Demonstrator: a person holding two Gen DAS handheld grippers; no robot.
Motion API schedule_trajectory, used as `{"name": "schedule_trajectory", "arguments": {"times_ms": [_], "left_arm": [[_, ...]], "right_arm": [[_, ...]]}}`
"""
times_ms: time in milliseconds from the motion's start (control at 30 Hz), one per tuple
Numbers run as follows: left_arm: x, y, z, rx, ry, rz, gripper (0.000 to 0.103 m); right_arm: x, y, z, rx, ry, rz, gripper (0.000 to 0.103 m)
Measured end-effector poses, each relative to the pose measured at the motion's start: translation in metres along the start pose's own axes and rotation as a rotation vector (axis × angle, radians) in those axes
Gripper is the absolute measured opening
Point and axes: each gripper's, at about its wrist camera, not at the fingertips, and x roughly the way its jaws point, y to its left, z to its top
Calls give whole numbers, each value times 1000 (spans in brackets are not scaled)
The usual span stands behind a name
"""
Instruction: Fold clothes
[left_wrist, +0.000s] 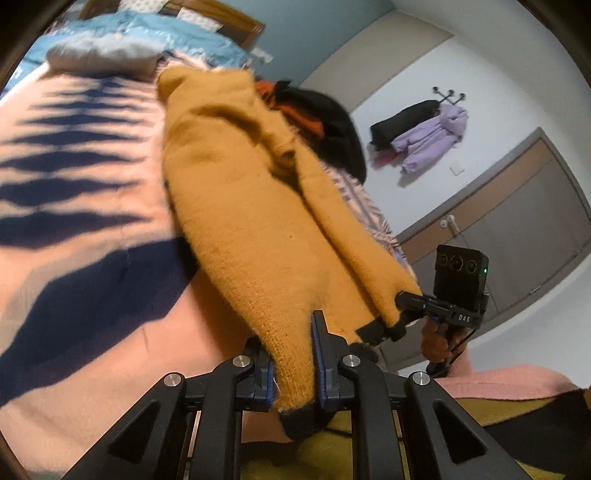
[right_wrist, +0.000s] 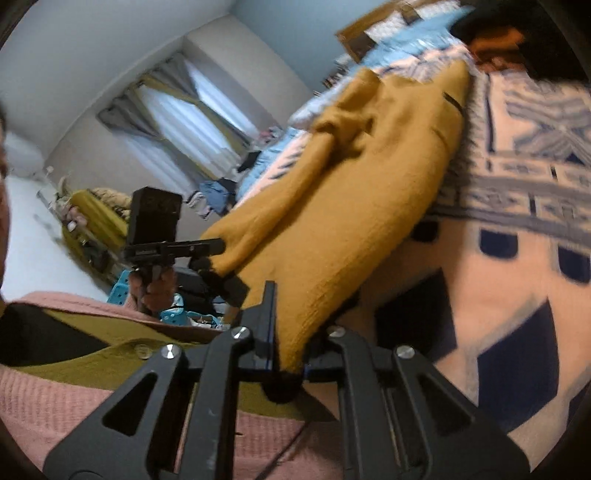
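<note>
**Both grippers pinch the near edge of a mustard sweater on the bed**

Your left gripper (left_wrist: 293, 363) is clamped on the dark-trimmed near edge of the mustard sweater (left_wrist: 236, 206). Just beside it, your right gripper (right_wrist: 288, 332) is closed on the same edge at another corner. From these 2 grips the sweater stretches away from you, lifted at the near end and lying lengthwise on the patterned blanket (left_wrist: 81, 206). 1 sleeve lies along the body. The sweater is long and narrow, not yet a compact bundle, so I judge the folding partway done. A dark garment pile (left_wrist: 325, 125) sits beyond.
</note>
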Motion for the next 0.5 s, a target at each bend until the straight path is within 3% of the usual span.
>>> {"name": "schedule_trajectory", "arguments": {"times_ms": [67, 100, 167, 267, 333, 500], "left_arm": [[7, 3, -3, 3, 21, 19, 16], [10, 5, -5, 9, 30, 17, 22], [15, 8, -6, 6, 40, 24, 27], [17, 9, -6, 1, 45, 14, 26], [13, 8, -3, 0, 34, 9, 21], [2, 3, 3, -4, 7, -3, 15]], "right_arm": [[5, -6, -3, 17, 17, -18, 22], [6, -9, -6, 29, 24, -17, 26], [7, -11, -10, 38, 34, -21, 26], [5, -13, -11, 35, 33, -11, 24], [0, -9, -9, 26, 13, 6, 14], [-10, 0, 0, 6, -45, 26, 13]]}}
